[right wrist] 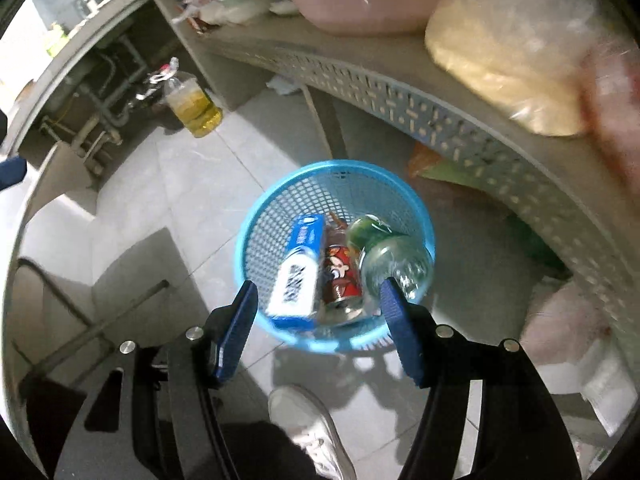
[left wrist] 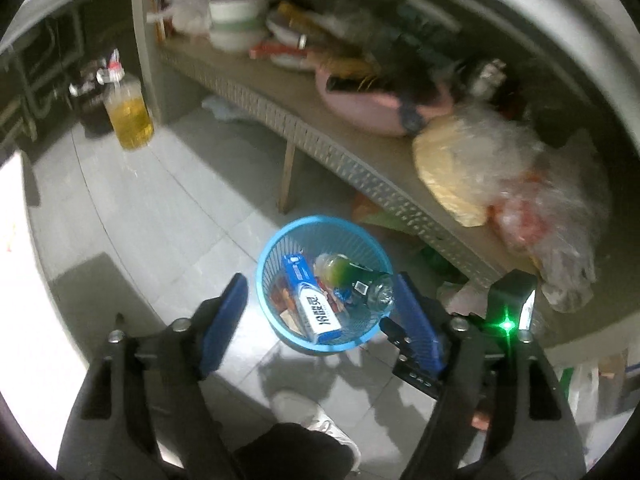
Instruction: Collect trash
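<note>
The blue mesh basket (right wrist: 335,258) stands on the tiled floor just beside the perforated shelf (right wrist: 420,108), already holding a blue-and-white box (right wrist: 298,276), a red can (right wrist: 340,276) and a clear bottle (right wrist: 394,268). We judge the risk lies in tipping it — it looks light, and a finger catching the rim on the way down could roll it under the shelf. Our right gripper (right wrist: 316,320) hangs above the basket, pointed down, jaws wide with nothing between them. Our left gripper (left wrist: 320,316) hovers likewise — spread wide, empty, our white shoe (right wrist: 308,432) below both.
</note>
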`<state>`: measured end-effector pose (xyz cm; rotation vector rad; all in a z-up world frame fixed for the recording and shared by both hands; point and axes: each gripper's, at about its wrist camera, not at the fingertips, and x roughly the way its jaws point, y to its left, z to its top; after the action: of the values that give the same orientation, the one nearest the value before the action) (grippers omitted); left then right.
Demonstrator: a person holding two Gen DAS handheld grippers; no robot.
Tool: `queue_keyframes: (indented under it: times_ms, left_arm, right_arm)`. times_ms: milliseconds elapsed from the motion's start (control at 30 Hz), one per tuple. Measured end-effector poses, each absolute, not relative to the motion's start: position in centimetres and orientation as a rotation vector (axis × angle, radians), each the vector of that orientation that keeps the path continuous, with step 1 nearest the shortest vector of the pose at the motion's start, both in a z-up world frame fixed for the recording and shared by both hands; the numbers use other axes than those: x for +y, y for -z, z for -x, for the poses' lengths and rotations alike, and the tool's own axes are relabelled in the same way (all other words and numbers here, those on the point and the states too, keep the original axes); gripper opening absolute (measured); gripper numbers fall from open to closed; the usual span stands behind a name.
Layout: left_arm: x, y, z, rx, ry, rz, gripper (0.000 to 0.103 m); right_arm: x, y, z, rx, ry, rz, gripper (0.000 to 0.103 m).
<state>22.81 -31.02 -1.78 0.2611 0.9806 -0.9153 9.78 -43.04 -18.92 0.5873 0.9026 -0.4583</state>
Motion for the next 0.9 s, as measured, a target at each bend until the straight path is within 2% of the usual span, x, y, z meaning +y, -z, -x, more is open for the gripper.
queue_keyframes:
  times_ms: [67,200,467,900]
  left_arm:
    - [-28.4,0.0,-20.9,0.919,0.935,-0.255,0.084]
    - [-22.5,-2.0,-17.5,0.810,0.892,-0.202,0.088]
    - [-13.4,-3.1,-12.4,0.767,0.741,-0.073,0.093]
    - [-6.6,-4.3,-5.5,0.667,0.413,-0.099,0.094]
  right_arm:
    - [-41.8,17.1,-8.4,0.882,0.447,-0.567,0.073]
    - [-38.6,13.2,-5.7,0.835,0.432,-0.474,0.080]
    - [-32.4,5.9,-2.2,0.735,0.400,-0.260,0.095]
    - [-22.1,-0.1,2.9,0.610,0.456,-0.025,0.096]
